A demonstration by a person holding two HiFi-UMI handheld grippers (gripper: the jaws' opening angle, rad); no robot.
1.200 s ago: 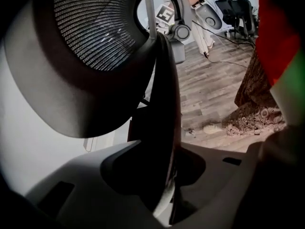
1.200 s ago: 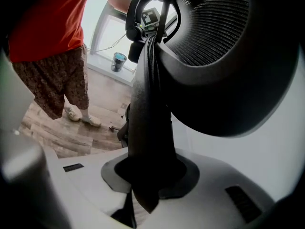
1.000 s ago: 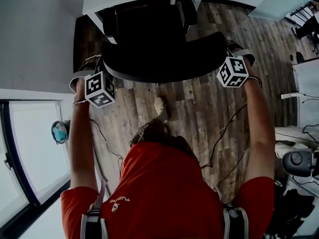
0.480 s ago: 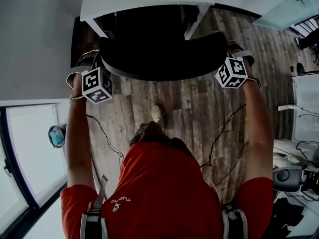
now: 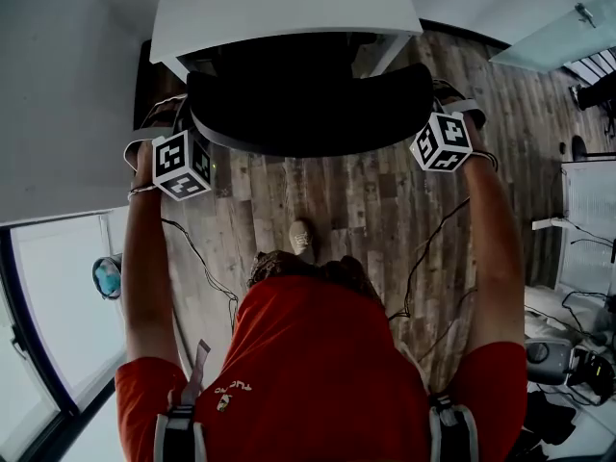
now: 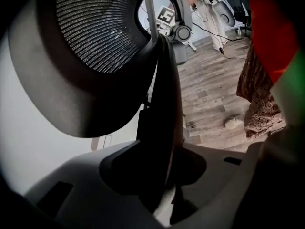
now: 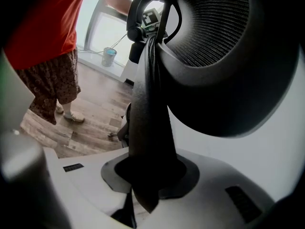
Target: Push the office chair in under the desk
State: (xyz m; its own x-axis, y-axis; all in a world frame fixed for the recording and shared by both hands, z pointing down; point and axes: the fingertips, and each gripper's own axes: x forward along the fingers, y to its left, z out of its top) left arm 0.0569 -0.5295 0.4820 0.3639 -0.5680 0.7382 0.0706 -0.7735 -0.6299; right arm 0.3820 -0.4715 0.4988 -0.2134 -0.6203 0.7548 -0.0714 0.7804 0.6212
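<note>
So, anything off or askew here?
Nothing stands out. The office chair sits square to the desk, with the left gripper and right gripper clamped on its backrest edges. Cables trail loose across the floor.

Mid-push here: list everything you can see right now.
Black mesh-backed office chair: one, black, at the desk's front edge.
White desk: one, white, top of head view.
Wood-plank floor: brown, underfoot.
Small pail: one, teal, floor at left.
Cables: several, black, floor at right.
Person's red shirt: one, red, bottom centre.
Left gripper: white, clamped on the chair back's left edge.
Right gripper: white, clamped on its right edge.
</note>
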